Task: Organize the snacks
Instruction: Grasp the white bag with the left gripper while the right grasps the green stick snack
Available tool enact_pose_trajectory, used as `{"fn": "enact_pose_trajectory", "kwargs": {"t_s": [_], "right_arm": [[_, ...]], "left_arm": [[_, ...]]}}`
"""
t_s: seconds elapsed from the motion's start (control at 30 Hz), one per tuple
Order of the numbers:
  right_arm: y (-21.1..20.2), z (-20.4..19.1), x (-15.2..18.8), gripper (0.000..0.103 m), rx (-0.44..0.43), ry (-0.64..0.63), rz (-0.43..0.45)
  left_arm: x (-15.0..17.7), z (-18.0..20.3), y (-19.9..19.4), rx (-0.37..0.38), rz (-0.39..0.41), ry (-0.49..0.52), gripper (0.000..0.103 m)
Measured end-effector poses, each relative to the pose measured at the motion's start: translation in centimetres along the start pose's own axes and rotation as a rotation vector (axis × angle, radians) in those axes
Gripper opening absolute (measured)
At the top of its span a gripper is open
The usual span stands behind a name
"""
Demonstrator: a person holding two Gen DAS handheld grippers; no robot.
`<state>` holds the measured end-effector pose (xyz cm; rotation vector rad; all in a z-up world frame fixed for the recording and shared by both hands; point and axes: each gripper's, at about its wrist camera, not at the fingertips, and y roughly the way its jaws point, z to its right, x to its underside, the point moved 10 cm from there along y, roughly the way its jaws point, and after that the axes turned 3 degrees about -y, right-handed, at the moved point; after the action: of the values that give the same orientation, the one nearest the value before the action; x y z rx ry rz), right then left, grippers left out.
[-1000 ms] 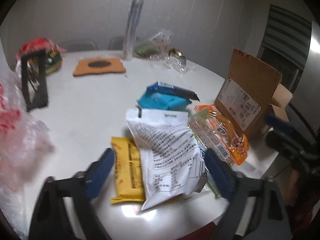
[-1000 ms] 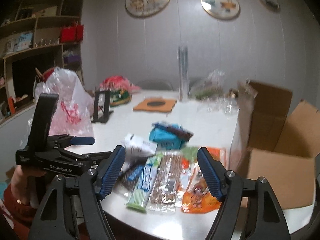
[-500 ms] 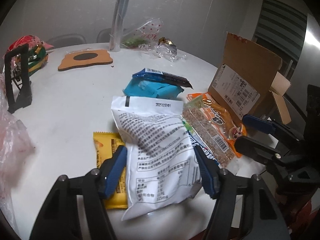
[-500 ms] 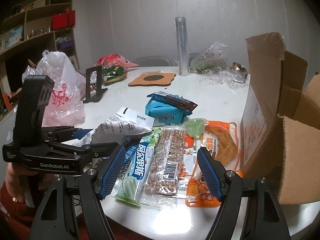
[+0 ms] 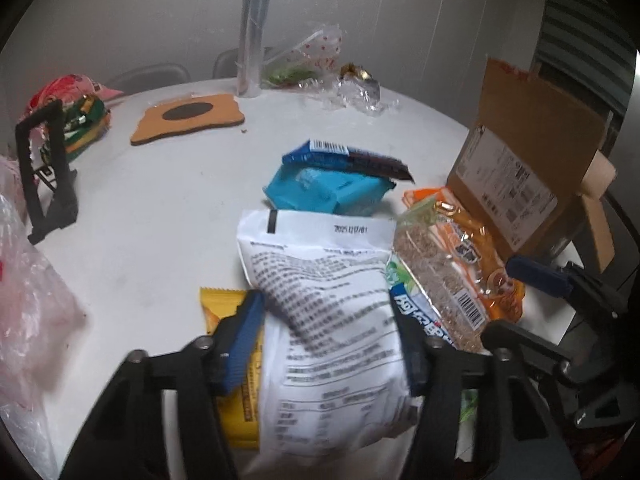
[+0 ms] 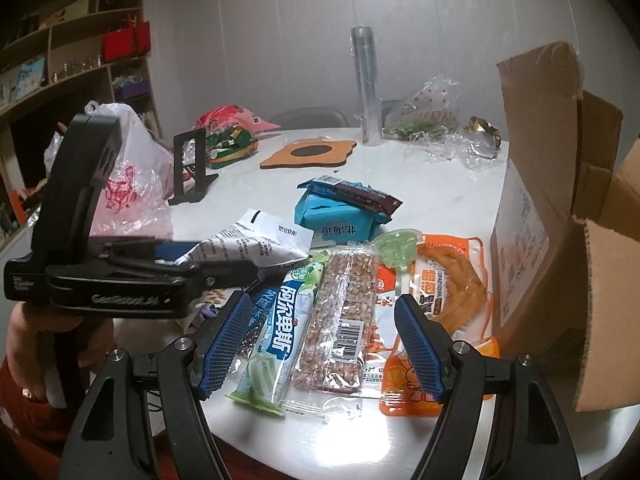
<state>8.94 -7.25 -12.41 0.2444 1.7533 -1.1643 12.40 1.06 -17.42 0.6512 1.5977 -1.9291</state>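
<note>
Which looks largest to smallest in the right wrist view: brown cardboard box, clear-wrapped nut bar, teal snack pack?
1. brown cardboard box
2. clear-wrapped nut bar, though nearer the camera
3. teal snack pack

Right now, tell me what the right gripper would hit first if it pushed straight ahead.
Probably the clear grain bar pack, which lies on the table between the right gripper's open jaws. The green-and-blue snack pack beside it is about as near, so depth leaves some doubt.

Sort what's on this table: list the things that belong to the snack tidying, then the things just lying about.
Job:
white snack bag, between the closing left gripper
yellow packet
blue packet
grain bar
orange pouch
cardboard box

Lying about:
cork mat
black stand
clear tube
pink plastic bag
</note>
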Motion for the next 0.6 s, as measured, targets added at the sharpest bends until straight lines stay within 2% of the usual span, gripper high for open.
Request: {"fn": "enact_pose_trajectory", "kwargs": {"t_s": [0.17, 0.27, 0.33, 0.6], "right_arm": [[0.8, 0.3, 0.4, 0.072, -0.008, 0.002, -0.028], [0.9, -0.3, 0.4, 0.070, -0.036, 0.003, -0.032], [1.0, -1.2, 0.3, 0.052, -0.064, -0.012, -0.035], [3.5, -3.7, 1.1, 0.039, -0.061, -0.046, -0.128]], "left_arm": [[0.3, -0.5, -0.2, 0.017, 0.023, 0.002, 0.044], [0.3, -1.0, -0.5, 0.054, 0.034, -0.034, 0.038], [0.2, -1.2, -0.7, 0.066, 0.039, -0.034, 0.035], [0.2, -1.4, -1.2, 0.133, 0.053, -0.054, 0.033]]}}
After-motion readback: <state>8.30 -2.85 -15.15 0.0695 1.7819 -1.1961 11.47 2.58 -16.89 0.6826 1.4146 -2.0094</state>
